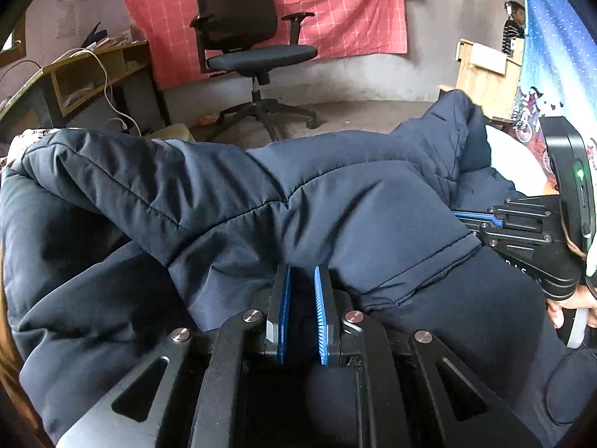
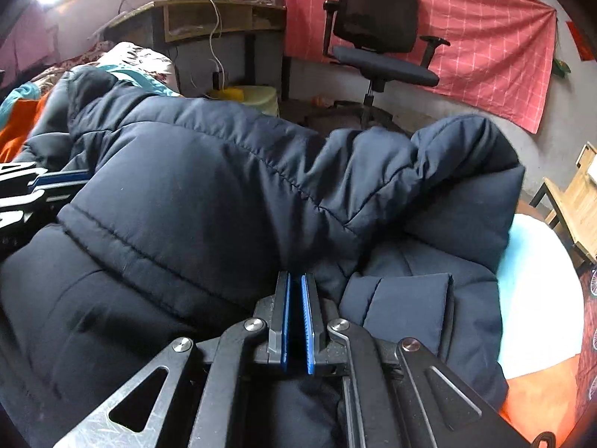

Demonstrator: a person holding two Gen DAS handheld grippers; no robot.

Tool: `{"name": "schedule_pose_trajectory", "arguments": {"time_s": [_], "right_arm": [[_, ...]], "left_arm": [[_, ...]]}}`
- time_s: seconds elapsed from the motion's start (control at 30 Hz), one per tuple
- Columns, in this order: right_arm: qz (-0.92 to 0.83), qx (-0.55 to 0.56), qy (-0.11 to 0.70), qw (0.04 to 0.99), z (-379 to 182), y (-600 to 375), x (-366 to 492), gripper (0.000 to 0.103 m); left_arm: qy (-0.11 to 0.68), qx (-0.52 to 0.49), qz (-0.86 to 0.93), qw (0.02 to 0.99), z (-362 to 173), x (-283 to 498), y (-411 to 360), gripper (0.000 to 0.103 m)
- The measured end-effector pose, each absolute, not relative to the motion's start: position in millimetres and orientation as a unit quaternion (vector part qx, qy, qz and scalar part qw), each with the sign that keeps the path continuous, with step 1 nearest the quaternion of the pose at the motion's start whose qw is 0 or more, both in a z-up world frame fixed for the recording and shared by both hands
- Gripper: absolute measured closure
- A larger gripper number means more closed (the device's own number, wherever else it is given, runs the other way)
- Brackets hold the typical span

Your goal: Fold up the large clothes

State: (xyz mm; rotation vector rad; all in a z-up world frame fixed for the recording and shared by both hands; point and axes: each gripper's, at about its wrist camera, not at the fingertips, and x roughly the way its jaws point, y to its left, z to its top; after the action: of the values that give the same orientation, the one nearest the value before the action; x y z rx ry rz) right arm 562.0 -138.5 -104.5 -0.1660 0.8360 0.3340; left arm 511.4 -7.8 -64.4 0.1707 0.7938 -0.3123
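A large dark navy padded jacket (image 1: 224, 201) lies bunched on a bed and fills both wrist views (image 2: 209, 194). My left gripper (image 1: 301, 270) sits at a stitched hem of a folded-over layer, its blue pads nearly together with dark fabric pinched at the tips. My right gripper (image 2: 296, 276) is shut the same way on a fold at the jacket's near edge. Each gripper shows in the other's view: the right gripper (image 1: 460, 218) reaches into the jacket's right side, and the left gripper (image 2: 80, 179) into its left side. A hand (image 1: 571, 302) holds the right gripper's handle.
Beyond the bed stands a black office chair (image 1: 257, 56) before a pink checked cloth (image 1: 335, 11) on the wall. A wooden desk (image 1: 93, 67) with a white cable is at the left, wooden furniture (image 1: 481, 74) at the right. White bedding (image 2: 537, 298) lies beside the jacket. A person (image 1: 514, 26) stands far back.
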Motion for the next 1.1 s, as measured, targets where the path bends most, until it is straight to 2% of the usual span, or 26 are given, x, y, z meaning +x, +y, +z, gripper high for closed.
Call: {"name": "schedule_pose_trajectory", "arguments": {"time_s": [0.13,0.3,0.37,0.47,0.53,0.57,0.63,0.67,0.77,0.8,0.83,0.87,0.93,1.03,1.1], "right_arm": [[0.154,-0.073,0.417,0.893,-109,-140,575,0.097],[0.147,-0.072,0.4,0.902,-98,-145,566,0.096],[0.144,-0.059,0.393,0.906,-91,-150,558,0.091],[0.14,-0.026,0.379,0.914,-80,-164,548,0.075],[0.137,-0.004,0.37,0.919,-71,-172,541,0.067],[0.137,0.001,0.365,0.921,-67,-174,537,0.066],[0.138,0.006,0.354,0.925,-55,-177,530,0.059],[0.138,0.008,0.35,0.926,-51,-177,527,0.056],[0.14,0.012,0.335,0.932,-35,-177,515,0.04],[0.139,0.014,0.331,0.933,-30,-177,511,0.035],[0.138,0.017,0.327,0.935,-26,-177,506,0.033],[0.138,0.02,0.325,0.935,-22,-177,504,0.032],[0.138,0.027,0.319,0.937,-14,-177,497,0.025],[0.136,0.035,0.31,0.94,-3,-177,484,0.015],[0.132,0.036,0.309,0.941,6,-177,474,0.013]], "left_arm": [[0.376,0.066,-0.155,0.911,-66,509,-3,0.093],[0.379,-0.015,-0.167,0.91,-46,498,23,0.093],[0.382,-0.038,-0.162,0.909,-38,497,29,0.093],[0.381,-0.051,-0.155,0.91,-26,494,35,0.092],[0.378,-0.055,-0.154,0.911,-19,489,38,0.079],[0.374,-0.057,-0.152,0.913,-15,485,40,0.073],[0.365,-0.063,-0.147,0.917,-7,478,42,0.048],[0.357,-0.068,-0.142,0.921,-2,474,44,0.044],[0.347,-0.08,-0.134,0.925,8,463,49,0.037],[0.347,-0.081,-0.132,0.925,10,461,50,0.032],[0.347,-0.082,-0.126,0.926,14,457,52,0.026],[0.343,-0.081,-0.122,0.928,18,452,53,0.024],[0.333,-0.079,-0.119,0.932,26,443,54,0.016],[0.32,-0.077,-0.114,0.937,39,425,55,0.013],[0.314,-0.071,-0.114,0.94,48,413,55,0.01]]}}
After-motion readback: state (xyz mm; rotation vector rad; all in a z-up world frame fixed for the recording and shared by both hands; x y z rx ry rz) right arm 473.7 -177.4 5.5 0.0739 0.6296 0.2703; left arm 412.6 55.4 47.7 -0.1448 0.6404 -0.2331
